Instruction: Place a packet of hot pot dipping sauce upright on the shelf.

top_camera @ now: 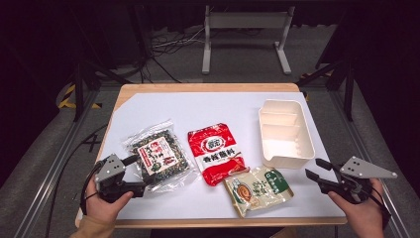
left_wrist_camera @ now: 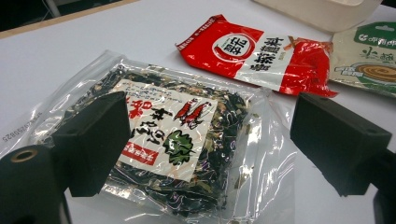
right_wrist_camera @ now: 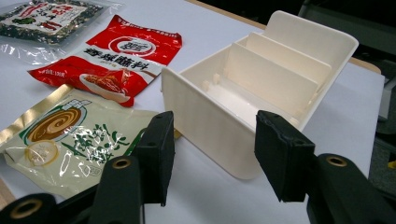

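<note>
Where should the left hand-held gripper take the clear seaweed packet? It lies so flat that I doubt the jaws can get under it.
Probably at the clear sealed margin of the seaweed packet nearest the left hand-held gripper, coming in low from the person's side. The packet lies flat on the white sheet, bulky in the middle, and that thin empty border is easiest to pinch. The jaws stand open on either side of it.

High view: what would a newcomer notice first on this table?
Three food packets lie in a row on the white sheet: a clear bag of dark dried greens at left, a red packet in the middle, a green-and-gold one nearer the person. A cream divided box stands at right.
</note>
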`<state>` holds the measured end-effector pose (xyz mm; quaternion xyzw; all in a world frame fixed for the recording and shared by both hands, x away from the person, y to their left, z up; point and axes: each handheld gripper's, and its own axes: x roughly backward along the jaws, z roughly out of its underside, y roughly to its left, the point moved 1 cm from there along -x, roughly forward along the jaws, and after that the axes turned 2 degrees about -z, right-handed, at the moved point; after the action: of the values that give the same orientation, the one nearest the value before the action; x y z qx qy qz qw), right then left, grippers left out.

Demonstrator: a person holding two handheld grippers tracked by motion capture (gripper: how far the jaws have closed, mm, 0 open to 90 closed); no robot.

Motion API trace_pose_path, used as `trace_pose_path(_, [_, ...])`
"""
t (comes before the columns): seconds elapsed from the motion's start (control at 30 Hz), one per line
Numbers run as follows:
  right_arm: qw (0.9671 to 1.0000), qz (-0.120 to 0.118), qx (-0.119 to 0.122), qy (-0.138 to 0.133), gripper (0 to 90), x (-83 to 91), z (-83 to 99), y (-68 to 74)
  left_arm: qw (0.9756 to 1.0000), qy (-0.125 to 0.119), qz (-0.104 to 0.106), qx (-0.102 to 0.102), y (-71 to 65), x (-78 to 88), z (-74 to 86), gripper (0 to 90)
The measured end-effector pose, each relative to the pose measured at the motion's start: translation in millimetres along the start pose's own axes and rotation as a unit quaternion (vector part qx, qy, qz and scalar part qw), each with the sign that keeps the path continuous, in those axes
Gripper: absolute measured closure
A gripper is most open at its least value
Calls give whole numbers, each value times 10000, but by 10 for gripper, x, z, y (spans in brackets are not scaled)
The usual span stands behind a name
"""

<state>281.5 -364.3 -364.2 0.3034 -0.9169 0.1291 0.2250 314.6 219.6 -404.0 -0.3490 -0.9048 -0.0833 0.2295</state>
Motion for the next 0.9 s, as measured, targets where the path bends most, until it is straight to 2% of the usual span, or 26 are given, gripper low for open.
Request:
trace_pose_path(0.23, [9998, -194, 12, 24, 512, -46, -58, 64, 10000, 30, -16, -18, -4, -4, -1, 130])
trace_pose_path(0.57, [9985, -511, -2, 193, 497, -170, -77, 125, 10000, 55, -5, -56, -12, -13, -2, 130])
trace_pose_path(0.63, [9981, -545, -25, 282, 490, -199, -74, 132, 10000, 54, -1, -57, -12, -13, -2, 129])
trace_pose_path(0.67, [9974, -576, -112, 410, 484, -230, -68, 136, 10000, 64, 6, -55, -15, -16, -1, 130])
trace_pose_path(0.83, [9955, -682, -314, 574, 482, -276, -46, 138, 10000, 74, 14, -46, -18, -19, 0, 129])
trace_pose_path(0.87, [9930, -769, -342, 825, 501, -345, -7, 162, 10000, 74, 19, -34, -19, -19, 0, 129])
trace_pose_path(0.9, [9923, -800, -345, 885, 506, -370, 6, 174, 10000, 77, 20, -33, -19, -19, 0, 129])
